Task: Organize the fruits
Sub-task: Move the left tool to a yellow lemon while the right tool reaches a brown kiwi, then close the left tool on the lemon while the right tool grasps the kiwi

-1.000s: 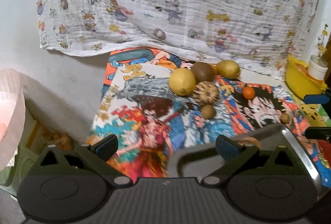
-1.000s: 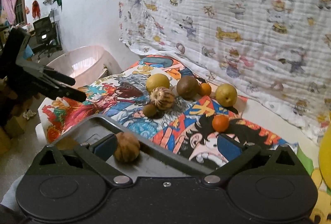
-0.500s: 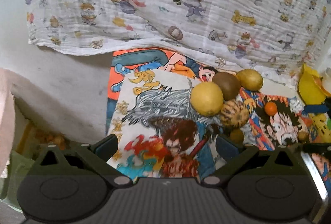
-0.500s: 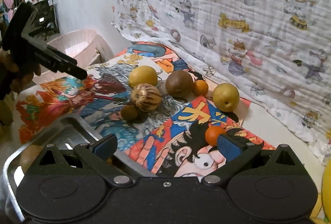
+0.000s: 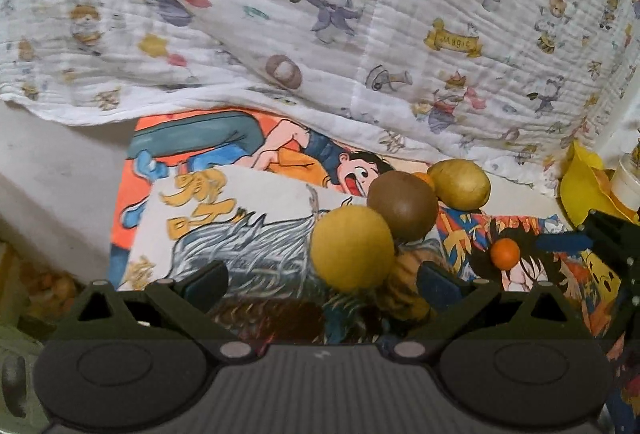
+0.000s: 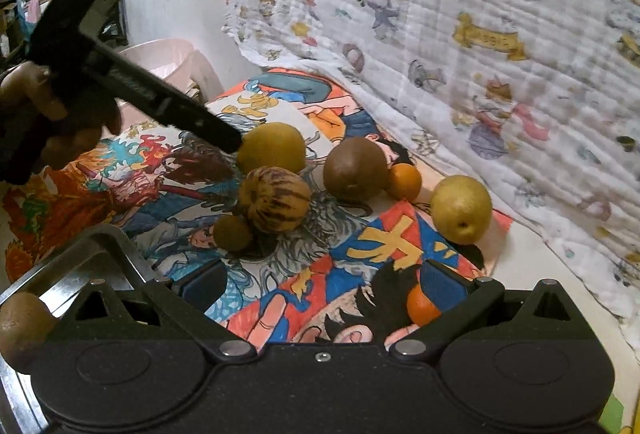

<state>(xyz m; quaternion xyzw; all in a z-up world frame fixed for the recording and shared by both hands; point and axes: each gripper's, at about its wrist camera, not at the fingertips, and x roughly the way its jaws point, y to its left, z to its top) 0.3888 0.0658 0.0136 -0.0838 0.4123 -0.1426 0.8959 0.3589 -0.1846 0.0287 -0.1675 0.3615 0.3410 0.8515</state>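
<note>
Fruit lay clustered on the cartoon-printed cloth (image 6: 384, 246), waiting to go into the metal tray (image 6: 80, 274), where one brown fruit (image 6: 24, 326) already sat. Your left gripper (image 5: 320, 284) was spread wide and empty, its near finger tip just beside the yellow round fruit (image 5: 352, 248), probably your next pick. Behind that fruit sat the brown one (image 5: 402, 203). Your right gripper (image 6: 322, 282) was wide open too, holding nothing, with a small orange (image 6: 420, 304) by its right finger.

Fruits (image 6: 276, 203) clustered on cartoon mat; 1 brown fruit (image 6: 22, 326) in tray (image 6: 72, 266).
</note>
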